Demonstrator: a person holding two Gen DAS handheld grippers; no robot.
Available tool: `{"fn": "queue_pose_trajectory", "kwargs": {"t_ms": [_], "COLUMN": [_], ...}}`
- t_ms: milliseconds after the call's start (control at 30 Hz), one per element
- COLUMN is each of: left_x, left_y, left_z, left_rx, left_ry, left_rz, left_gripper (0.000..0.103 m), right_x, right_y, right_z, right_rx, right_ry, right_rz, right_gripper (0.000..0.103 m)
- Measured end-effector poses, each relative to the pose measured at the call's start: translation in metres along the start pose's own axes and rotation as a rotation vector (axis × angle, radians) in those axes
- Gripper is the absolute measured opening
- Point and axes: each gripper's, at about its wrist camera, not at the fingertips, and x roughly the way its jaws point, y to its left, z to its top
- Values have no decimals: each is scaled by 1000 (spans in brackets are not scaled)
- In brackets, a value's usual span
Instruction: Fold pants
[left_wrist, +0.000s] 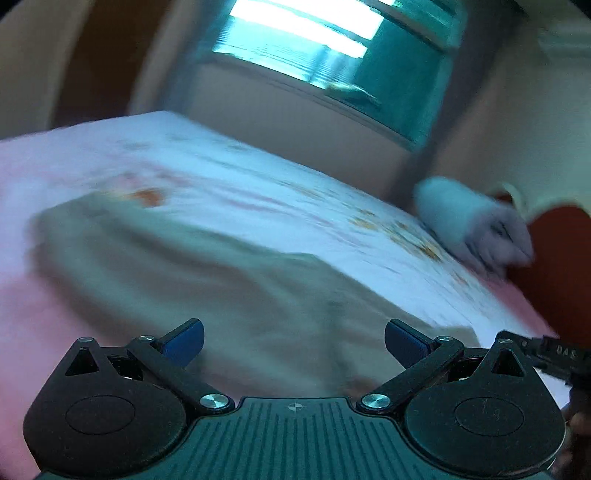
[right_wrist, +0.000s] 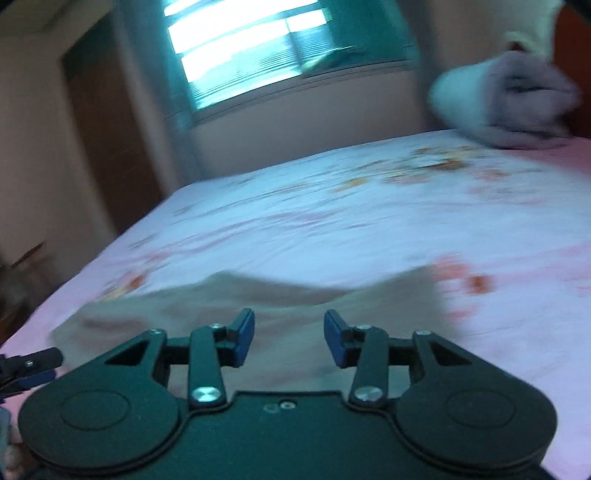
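Beige pants (left_wrist: 207, 280) lie spread on a bed with a pink floral sheet (left_wrist: 258, 184); both views are motion-blurred. My left gripper (left_wrist: 293, 341) is open and empty, hovering just above the near part of the pants. My right gripper (right_wrist: 289, 338) is also open and empty, over the near edge of the pants (right_wrist: 258, 295). The tip of the right gripper (left_wrist: 546, 354) shows at the right edge of the left wrist view. The left gripper's tip (right_wrist: 29, 363) shows at the left edge of the right wrist view.
A rolled pale blanket (left_wrist: 476, 229) lies at the far side of the bed by a dark red headboard (left_wrist: 557, 258); it also shows in the right wrist view (right_wrist: 506, 103). A window (right_wrist: 251, 51) and a wooden door (right_wrist: 107, 136) stand behind the bed.
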Motion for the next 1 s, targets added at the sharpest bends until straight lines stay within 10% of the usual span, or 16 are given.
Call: {"fn": "queue_pose_trajectory", "kwargs": {"t_ms": [100,167,233,533,700,1000], "left_x": [55,93,89,-14,-2,56], "left_y": [-42,-53,-58,95,200,242], "left_z": [-9,-31,-34,11,23,15], "left_rx": [141,238,274,5,-383,-547], "left_ry": [115,264,226,-10,9,38], "left_rz": [79,135,133,257,158,63], "left_gripper": [103,103,103,103,103,103], "right_x": [13,48,40,11,34,41], "right_y": [-41,-56,-64,0,67,103], "right_z": [-11,-29,-30,-14,-43,-42], "right_rx": [38,20,50,-100,-249,-259], "right_ry": [65,281,244,93,130,124], "right_rz": [-118,-211,-174,0,18,-50], "right_gripper": [36,34,36,57,53,55]}}
